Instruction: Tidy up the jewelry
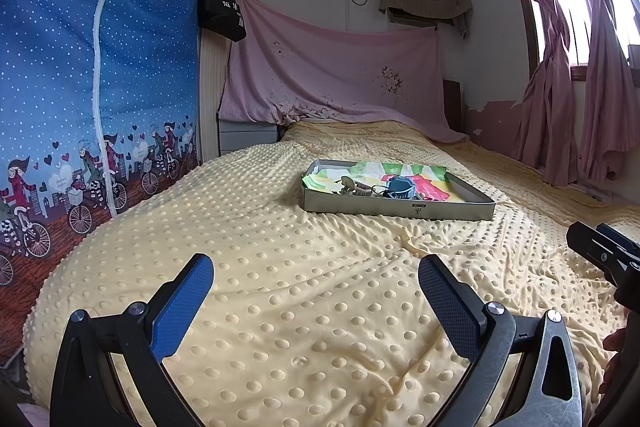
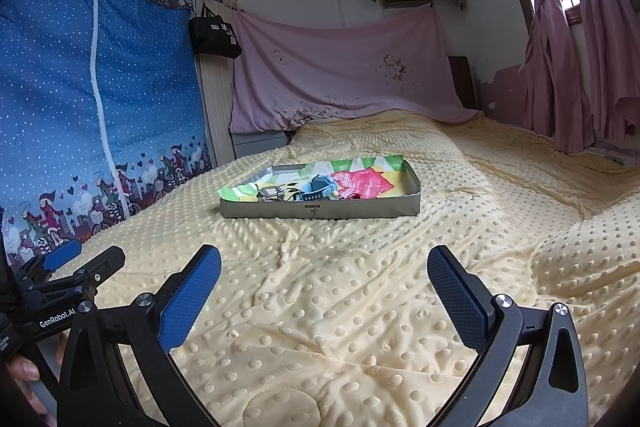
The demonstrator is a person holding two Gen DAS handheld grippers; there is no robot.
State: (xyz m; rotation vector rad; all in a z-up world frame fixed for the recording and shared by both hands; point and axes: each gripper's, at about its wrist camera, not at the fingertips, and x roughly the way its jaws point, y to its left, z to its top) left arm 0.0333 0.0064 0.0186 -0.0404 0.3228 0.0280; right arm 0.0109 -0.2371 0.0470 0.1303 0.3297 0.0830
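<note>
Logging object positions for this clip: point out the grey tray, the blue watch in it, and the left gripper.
grey tray [image 1: 400, 207]: left wrist view, on its near wall.
blue watch [image 1: 401, 185]: left wrist view, on its round face.
left gripper [image 1: 316, 279]: left wrist view, midway between its open fingertips.

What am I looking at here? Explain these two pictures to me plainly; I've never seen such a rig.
A person holds two hand-held grippers, each with a camera looking along its fingers. One picture is from the left gripper, the other from the right gripper. Both are open and hold nothing. Below them is a bed with a yellow dotted blanket. On it sits a shallow tray lined with colourful paper, holding a blue watch and small jewelry pieces too small to identify.
</note>
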